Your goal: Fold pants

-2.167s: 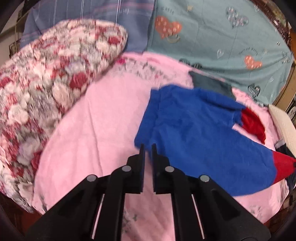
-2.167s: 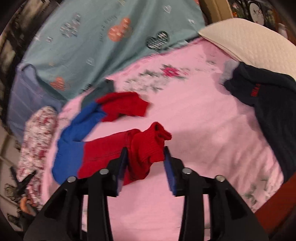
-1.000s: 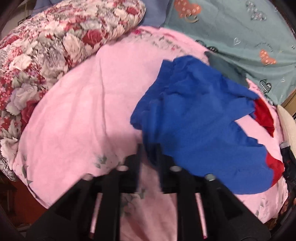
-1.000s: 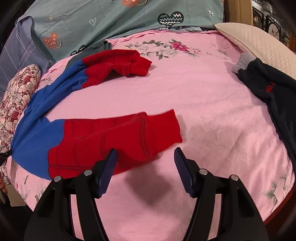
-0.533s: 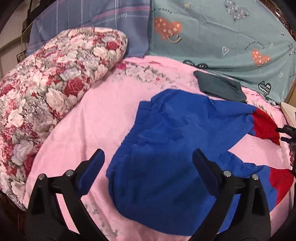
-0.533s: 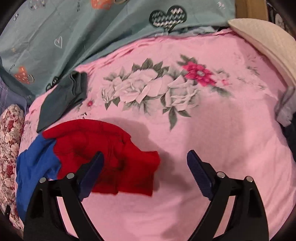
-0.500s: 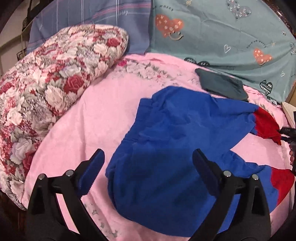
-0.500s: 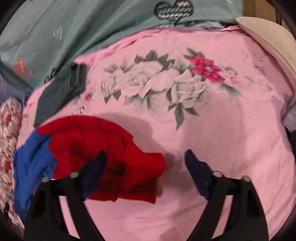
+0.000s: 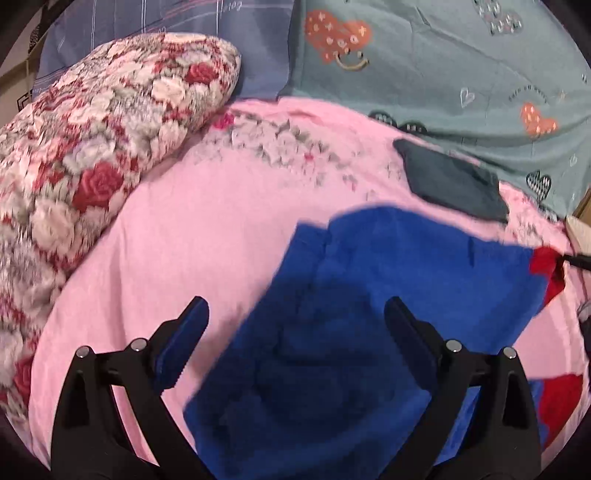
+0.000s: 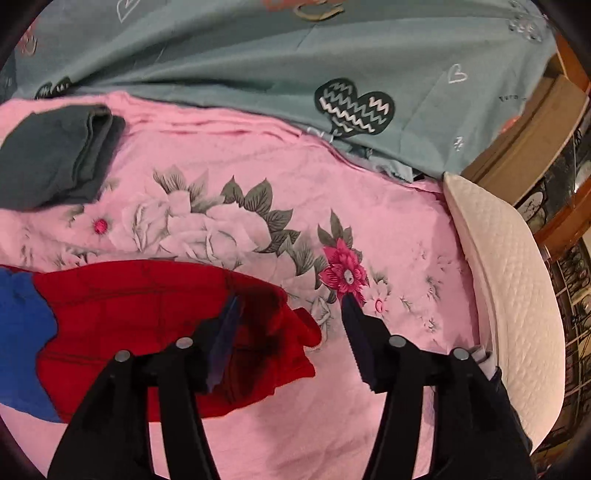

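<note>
Writing shows only faintly. In the left wrist view the purple-blue pillow (image 9: 166, 22) at the top carries small pale characters near its upper edge, too blurred to read. The teal cover (image 9: 443, 66) beside it is printed with hearts and a line of tiny script at the upper right, also illegible. In the right wrist view the same cover (image 10: 258, 55) shows a dark heart with white zigzags and a scrap of lettering at the far right edge that cannot be made out.

The left gripper (image 9: 295, 314) stands wide open at the bottom of its frame, holding nothing. The blue part of the pants (image 9: 369, 314) lies between and beyond its fingers on the pink sheet (image 9: 203, 240); whether the fingers touch the cloth cannot be told.

The right gripper (image 10: 291, 325) is also open, less widely, at the bottom centre of its frame. Its left finger (image 10: 225, 336) lies over the red leg end of the pants (image 10: 147, 314), which fills the lower left; its right finger sits over bare sheet (image 10: 369, 203) near a pink flower print. It grips nothing.

A folded dark cloth (image 10: 55, 155) lies at the upper left of that frame, and a white quilted pillow (image 10: 509, 277) at the right. A rose-patterned quilt (image 9: 92, 147) fills the left of the left wrist view.
</note>
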The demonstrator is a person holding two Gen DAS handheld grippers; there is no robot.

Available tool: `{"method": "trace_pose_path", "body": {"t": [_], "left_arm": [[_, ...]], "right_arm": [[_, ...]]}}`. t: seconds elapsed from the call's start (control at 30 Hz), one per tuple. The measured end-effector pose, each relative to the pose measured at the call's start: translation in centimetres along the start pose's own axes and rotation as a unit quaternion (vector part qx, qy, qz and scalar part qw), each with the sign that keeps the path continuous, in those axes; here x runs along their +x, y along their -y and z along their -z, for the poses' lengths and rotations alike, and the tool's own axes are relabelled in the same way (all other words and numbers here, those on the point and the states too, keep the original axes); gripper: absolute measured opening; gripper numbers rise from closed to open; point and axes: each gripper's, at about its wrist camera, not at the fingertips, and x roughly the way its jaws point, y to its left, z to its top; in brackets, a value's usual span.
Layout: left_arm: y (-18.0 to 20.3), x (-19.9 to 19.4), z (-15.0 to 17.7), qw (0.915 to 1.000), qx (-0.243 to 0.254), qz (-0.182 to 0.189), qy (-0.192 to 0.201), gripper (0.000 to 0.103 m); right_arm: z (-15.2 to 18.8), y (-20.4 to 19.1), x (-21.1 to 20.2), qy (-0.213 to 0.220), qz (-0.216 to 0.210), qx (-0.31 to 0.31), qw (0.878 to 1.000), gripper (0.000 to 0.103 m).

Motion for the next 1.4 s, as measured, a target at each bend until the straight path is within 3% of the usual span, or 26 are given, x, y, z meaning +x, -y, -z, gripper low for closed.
{"method": "trace_pose_path", "body": {"t": [0.03,0.1,0.23,0.27,0.33,0.37,0.4,0.43,0.5,0.57,0.7,0.77,0.8,0.87,0.93,1.0,1.1,1.13,1.23,1.33,1.4], "left_arm": [[0.0,0.4,-1.2,1.0000,-0.002,-0.002,-0.001,0.100],[0.3,2.6,-3.8,0.9999,0.005,-0.002,-0.016,0.100],[1.6,9.9,-5.9,0.9958,-0.002,0.001,-0.091,0.100],[1.8,11.5,-5.8,0.9936,-0.001,-0.009,-0.112,0.100],[1.6,14.9,-5.5,0.9878,-0.014,-0.064,-0.141,0.093],[1.4,15.5,-5.6,0.9877,-0.023,-0.084,-0.129,0.093],[1.2,15.9,-6.0,0.9881,-0.031,-0.101,-0.112,0.094],[1.3,16.1,-6.4,0.9877,-0.032,-0.116,-0.099,0.094],[1.4,16.4,-6.9,0.9870,-0.034,-0.135,-0.080,0.094],[1.5,16.7,-7.3,0.9854,-0.034,-0.152,-0.069,0.092],[0.6,17.4,-8.0,0.9876,-0.052,-0.123,-0.083,0.092],[0.6,17.4,-7.9,0.9902,-0.050,-0.097,-0.087,0.092],[0.4,16.9,-8.0,0.9915,-0.054,-0.073,-0.092,0.092],[-0.8,14.4,-8.3,0.9915,-0.078,-0.028,-0.100,0.092],[-2.6,10.4,-8.3,0.9919,-0.091,-0.001,-0.088,0.093],[-4.9,4.8,-7.2,0.9945,-0.080,0.008,-0.066,0.094],[-8.2,-2.6,-3.0,0.9970,-0.064,-0.016,-0.040,0.098],[-9.0,-4.2,-1.3,0.9972,-0.062,-0.019,-0.038,0.098],[-9.8,-6.1,4.7,0.9958,-0.058,-0.005,-0.070,0.098],[-8.3,-5.0,8.4,0.9938,-0.050,0.020,-0.098,0.097],[-7.1,-3.5,9.7,0.9919,-0.051,0.032,-0.112,0.093]], "right_arm": [[0.5,0.3,-0.3,-0.007,-0.001,0.001,1.000,0.075],[1.6,0.6,-0.2,-0.023,-0.007,0.002,1.000,0.076],[3.5,1.5,2.5,-0.057,-0.056,0.041,0.996,0.076],[3.7,1.4,3.4,-0.065,-0.070,0.050,0.994,0.076],[4.0,0.5,4.8,-0.070,-0.095,0.063,0.991,0.075],[4.0,0.0,5.5,-0.074,-0.102,0.066,0.990,0.068],[3.7,-0.2,5.6,-0.074,-0.114,0.075,0.988,0.043],[3.4,-0.4,5.3,-0.071,-0.108,0.076,0.989,0.024],[2.7,-1.1,3.5,-0.062,-0.098,0.053,0.992,0.018],[2.4,-0.9,0.8,-0.053,-0.079,0.038,0.995,0.018],[2.7,0.8,-2.5,-0.050,-0.054,0.045,0.996,0.020],[3.0,0.5,-1.1,-0.072,-0.042,0.033,0.996,0.033],[3.4,0.1,0.1,-0.085,-0.015,0.015,0.996,0.053],[4.8,-0.7,0.8,-0.089,0.044,-0.022,0.995,0.057],[5.9,-0.3,-1.6,-0.061,0.001,0.005,0.998,0.057],[7.5,-0.1,-5.5,-0.027,-0.081,0.034,0.996,0.059],[12.1,-1.5,-11.4,0.011,-0.219,0.044,0.975,0.087],[13.5,-2.3,-12.8,0.018,-0.246,0.038,0.968,0.091],[17.4,-5.8,-16.3,0.033,-0.309,0.003,0.950,0.091],[20.4,-10.1,-18.3,0.027,-0.348,-0.040,0.936,0.091],[22.3,-12.8,-18.7,0.007,-0.340,-0.077,0.937,0.091]]}}
